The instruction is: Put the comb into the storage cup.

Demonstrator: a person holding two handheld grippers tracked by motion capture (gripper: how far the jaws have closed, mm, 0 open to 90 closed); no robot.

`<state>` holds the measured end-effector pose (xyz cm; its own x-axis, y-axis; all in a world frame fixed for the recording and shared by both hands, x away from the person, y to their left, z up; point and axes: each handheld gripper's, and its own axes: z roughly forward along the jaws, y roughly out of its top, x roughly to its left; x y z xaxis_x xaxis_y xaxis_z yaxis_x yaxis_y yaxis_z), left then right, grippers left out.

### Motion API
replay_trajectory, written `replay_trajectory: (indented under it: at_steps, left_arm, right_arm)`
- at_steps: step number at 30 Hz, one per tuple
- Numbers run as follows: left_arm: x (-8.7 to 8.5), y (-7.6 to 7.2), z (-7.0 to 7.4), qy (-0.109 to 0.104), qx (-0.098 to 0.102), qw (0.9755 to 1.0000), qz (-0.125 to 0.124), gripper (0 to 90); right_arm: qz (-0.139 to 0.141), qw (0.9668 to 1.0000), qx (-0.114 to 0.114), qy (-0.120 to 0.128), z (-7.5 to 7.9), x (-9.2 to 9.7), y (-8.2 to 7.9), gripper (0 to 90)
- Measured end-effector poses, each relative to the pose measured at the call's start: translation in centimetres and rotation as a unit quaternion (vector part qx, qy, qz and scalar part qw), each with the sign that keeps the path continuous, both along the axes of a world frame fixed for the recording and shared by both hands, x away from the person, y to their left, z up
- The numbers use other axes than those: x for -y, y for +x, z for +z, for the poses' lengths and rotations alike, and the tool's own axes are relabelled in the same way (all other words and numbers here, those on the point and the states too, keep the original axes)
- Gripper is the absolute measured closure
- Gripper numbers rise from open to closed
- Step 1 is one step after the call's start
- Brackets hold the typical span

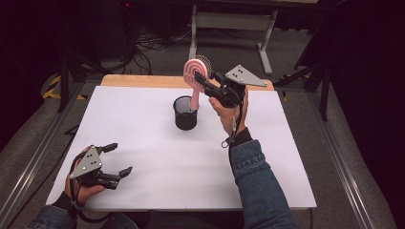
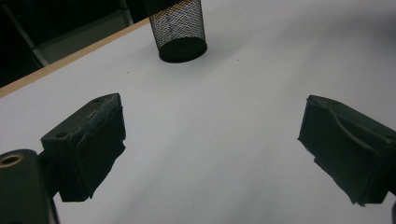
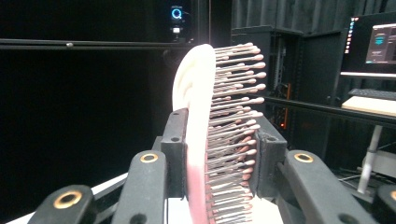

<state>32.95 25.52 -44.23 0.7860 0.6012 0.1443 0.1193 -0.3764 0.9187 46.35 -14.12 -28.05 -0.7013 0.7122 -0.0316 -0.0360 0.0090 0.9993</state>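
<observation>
A pink hairbrush [image 1: 194, 76] stands upright above a black mesh cup [image 1: 185, 112], its handle reaching down into the cup's mouth. My right gripper [image 1: 202, 82] is shut on the brush just below its head. In the right gripper view the brush [image 3: 198, 116] rises between the two jaws, its bristles pointing right. My left gripper [image 1: 118, 160] rests open near the table's front left corner. In the left gripper view its fingers [image 2: 88, 144] stand wide apart with nothing between them, and the mesh cup [image 2: 179, 29] stands farther off on the white sheet.
A white sheet covers the table [image 1: 157, 157], with a wooden edge [image 1: 138, 80] at the back. A grey metal frame [image 1: 229, 21] and cables lie on the floor behind. A monitor [image 3: 373, 44] shows at the right of the right gripper view.
</observation>
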Motion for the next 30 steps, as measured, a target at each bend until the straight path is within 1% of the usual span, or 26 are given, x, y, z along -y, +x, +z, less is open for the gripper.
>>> replay_trajectory:
  at_steps: [1, 3, 7, 9, 10, 13, 16, 17, 19, 22, 23, 24, 25, 27, 30]
  left_arm:
    - [0.0, 0.0, 0.0, 0.000, -0.001, 1.0000, 0.000, 8.1]
    - [0.1, 0.0, 0.0, 0.002, -0.001, 1.0000, 0.000, 8.1]
    - [0.1, -0.1, 0.0, 0.001, 0.000, 1.0000, -0.003, 8.0]
    - [0.1, -0.1, 0.0, 0.000, 0.000, 1.0000, -0.003, 8.0]
    - [0.2, -0.2, 0.0, -0.004, 0.000, 1.0000, -0.004, 7.9]
    - [0.2, -0.2, 0.0, -0.004, 0.002, 1.0000, -0.006, 7.9]
    - [0.1, -0.2, 0.0, -0.006, 0.002, 1.0000, -0.004, 7.9]
    - [0.1, -0.2, 0.1, -0.006, 0.002, 1.0000, -0.004, 8.0]
    - [0.1, -0.2, 0.0, -0.006, 0.002, 1.0000, -0.003, 8.0]
    - [0.2, -0.3, 0.0, -0.001, 0.002, 1.0000, -0.006, 8.0]
    - [0.2, -0.3, 0.0, 0.001, 0.002, 1.0000, -0.006, 8.0]
    - [0.2, -0.2, 0.0, 0.000, 0.001, 1.0000, -0.006, 8.0]
    - [0.1, -0.2, 0.0, 0.000, 0.001, 1.0000, -0.004, 7.9]
    - [0.1, -0.2, 0.0, -0.001, 0.002, 1.0000, -0.004, 8.0]
    - [0.1, -0.3, 0.0, -0.001, 0.000, 1.0000, -0.004, 8.0]
  right_arm:
    - [-0.003, 1.0000, 0.000, -0.003, -0.1, -0.1, 0.1, 64.8]
    - [-0.003, 1.0000, -0.005, 0.000, -0.3, -0.2, 0.3, 64.9]
    - [-0.005, 1.0000, -0.005, 0.005, -0.5, -0.5, 0.7, 64.9]
    - [-0.010, 0.9999, -0.005, 0.000, -0.5, -0.8, 0.9, 64.9]
    - [-0.010, 0.9999, -0.002, 0.000, -0.6, -0.9, 0.9, 64.9]
    - [-0.011, 0.9999, -0.004, 0.002, -0.6, -1.5, 1.1, 64.9]
    - [-0.011, 0.9999, -0.005, -0.003, -0.7, -1.9, 1.3, 64.9]
    - [-0.013, 0.9999, -0.006, -0.005, -0.8, -2.1, 1.4, 64.9]
    - [-0.015, 0.9998, -0.010, 0.000, -1.0, -2.3, 1.6, 64.9]
    - [-0.016, 0.9998, -0.013, 0.006, -1.5, -2.5, 1.7, 64.9]
    - [-0.016, 0.9997, -0.016, 0.007, -1.7, -2.6, 1.7, 64.9]
    - [-0.018, 0.9995, -0.023, 0.014, -1.9, -2.8, 1.8, 64.9]
    - [-0.017, 0.9996, -0.021, 0.007, -2.2, -2.8, 1.9, 64.9]
    - [-0.019, 0.9992, -0.030, 0.016, -2.5, -2.9, 2.1, 64.9]
    - [-0.018, 0.9990, -0.037, 0.015, -3.1, -2.9, 2.3, 64.8]
